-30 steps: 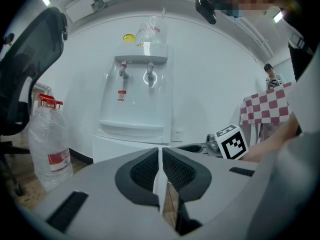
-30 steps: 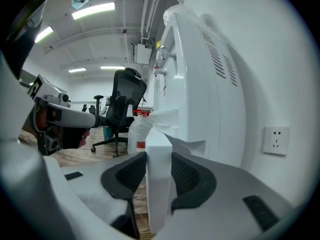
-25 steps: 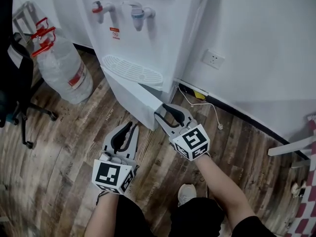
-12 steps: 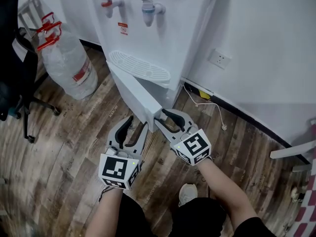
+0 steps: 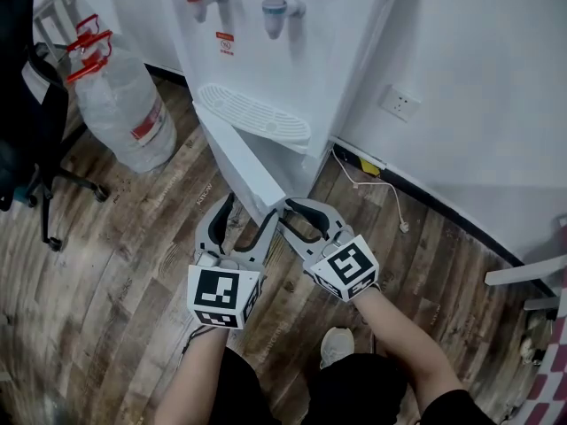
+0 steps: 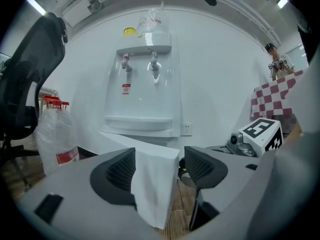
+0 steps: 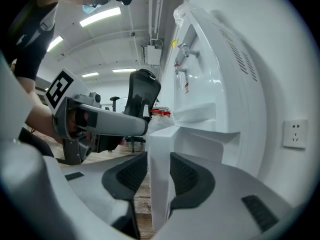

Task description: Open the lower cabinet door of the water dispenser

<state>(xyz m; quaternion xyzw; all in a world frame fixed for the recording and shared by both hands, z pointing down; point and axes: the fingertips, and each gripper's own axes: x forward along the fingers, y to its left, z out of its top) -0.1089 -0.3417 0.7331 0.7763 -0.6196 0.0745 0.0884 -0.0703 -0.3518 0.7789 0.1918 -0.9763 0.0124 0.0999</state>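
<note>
The white water dispenser (image 5: pixel 266 69) stands by the wall (image 5: pixel 478 78) with its lower cabinet door (image 5: pixel 241 168) already swung out over the wooden floor (image 5: pixel 133 264), a stiff, light, smooth-faced panel that I judge is best taken at its thick free edge, far from the hinge. Its swing has open floor toward the water bottle (image 5: pixel 124 113) and office chair (image 5: pixel 22 122), while wall and power cord (image 5: pixel 374 188) crowd the other side. The right claw (image 7: pixel 159 170), just closing, pinches that edge; the left claw (image 6: pixel 160 168) has just opened wide astride it.
</note>
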